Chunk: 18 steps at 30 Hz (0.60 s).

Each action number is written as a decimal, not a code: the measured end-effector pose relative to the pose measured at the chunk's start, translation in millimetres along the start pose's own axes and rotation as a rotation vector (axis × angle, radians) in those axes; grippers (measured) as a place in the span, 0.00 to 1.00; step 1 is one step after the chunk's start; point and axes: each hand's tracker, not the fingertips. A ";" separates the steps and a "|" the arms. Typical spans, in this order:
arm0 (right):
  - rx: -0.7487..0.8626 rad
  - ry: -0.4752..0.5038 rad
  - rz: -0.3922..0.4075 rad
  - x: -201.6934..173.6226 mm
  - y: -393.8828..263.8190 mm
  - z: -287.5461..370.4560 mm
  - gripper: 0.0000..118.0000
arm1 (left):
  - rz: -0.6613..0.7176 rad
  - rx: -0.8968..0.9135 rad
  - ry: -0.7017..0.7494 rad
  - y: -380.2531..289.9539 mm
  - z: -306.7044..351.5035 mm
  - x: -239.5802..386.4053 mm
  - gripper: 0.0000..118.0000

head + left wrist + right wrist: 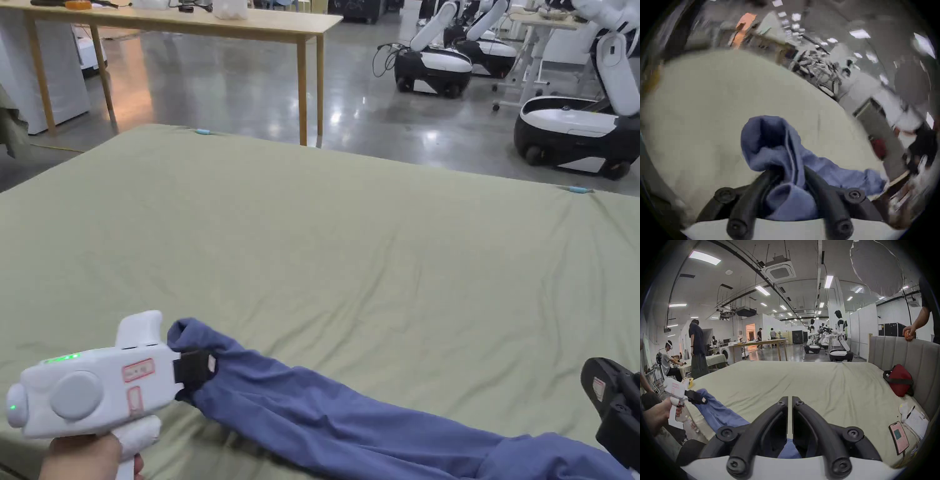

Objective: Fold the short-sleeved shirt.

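A blue shirt [350, 419] lies bunched into a long strip across the near edge of the green bed sheet [344, 237]. My left gripper [209, 365] is at the strip's left end, shut on a fold of the cloth. In the left gripper view the shirt [769, 146] bulges out past the left gripper [788, 172]. My right gripper [594, 375] hovers over the strip's right end. In the right gripper view the right gripper [790, 398] has its jaws together with nothing at the tips. Blue cloth shows below the jaws' base. The shirt [718, 412] runs to the left gripper [702, 400].
A red bag [899, 381], a phone [899, 437] and papers [916, 421] lie on the bed's right side by the grey headboard [899, 350]. A person's hand [908, 335] rests on it. Beyond the bed stand a wooden table [250, 25] and wheeled robots [575, 125].
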 end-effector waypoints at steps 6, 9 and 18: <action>0.017 0.000 0.001 6.0 -0.5 13.5 0.05 | -0.628 -0.001 0.020 -27.4 -7.7 179.0 0.03; 0.019 -0.009 0.017 11.6 -2.8 21.2 0.05 | -0.825 -0.084 0.049 -79.0 -61.2 231.4 0.03; 0.009 0.000 0.005 32.4 -3.1 36.9 0.05 | -0.341 -0.220 -0.185 -96.1 -96.2 209.8 0.94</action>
